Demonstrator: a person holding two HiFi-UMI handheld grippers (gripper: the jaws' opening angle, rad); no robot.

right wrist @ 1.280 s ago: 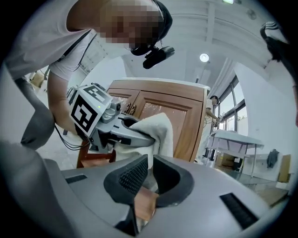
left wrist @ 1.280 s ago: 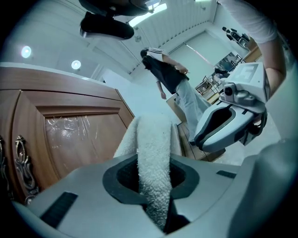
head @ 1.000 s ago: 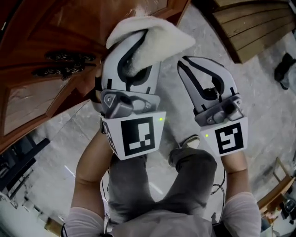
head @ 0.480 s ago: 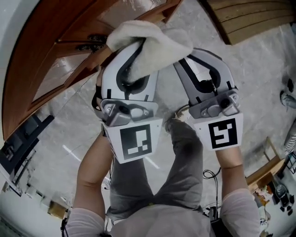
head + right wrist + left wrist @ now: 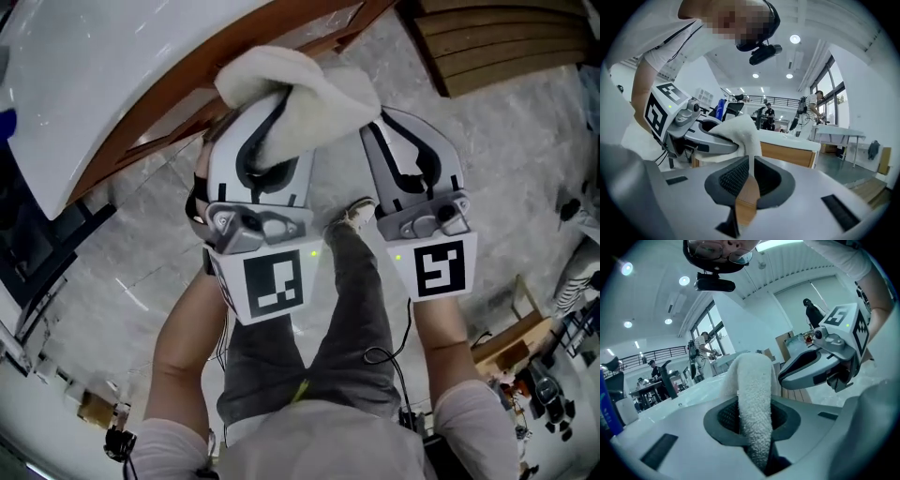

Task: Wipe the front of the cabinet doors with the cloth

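Observation:
A white fluffy cloth sticks out of my left gripper, which is shut on it. The left gripper view shows the cloth pinched between the jaws and folding over their tips. My right gripper is held just to the right, its jaws together with nothing between them, and its tip touches the cloth's edge. In the right gripper view the cloth hangs just in front of that gripper's tips. The wooden cabinet runs along the top under a white top; its door fronts are almost out of view.
Below the grippers are grey stone floor and the person's legs and shoe. Brown wooden slats lie at the top right. Dark equipment stands at the left, with small clutter at the bottom right.
The cabinet's door fronts have slid up and out of the head view, and its white top has come in at the left. Both grippers stay side by side, the left still holding the cloth.

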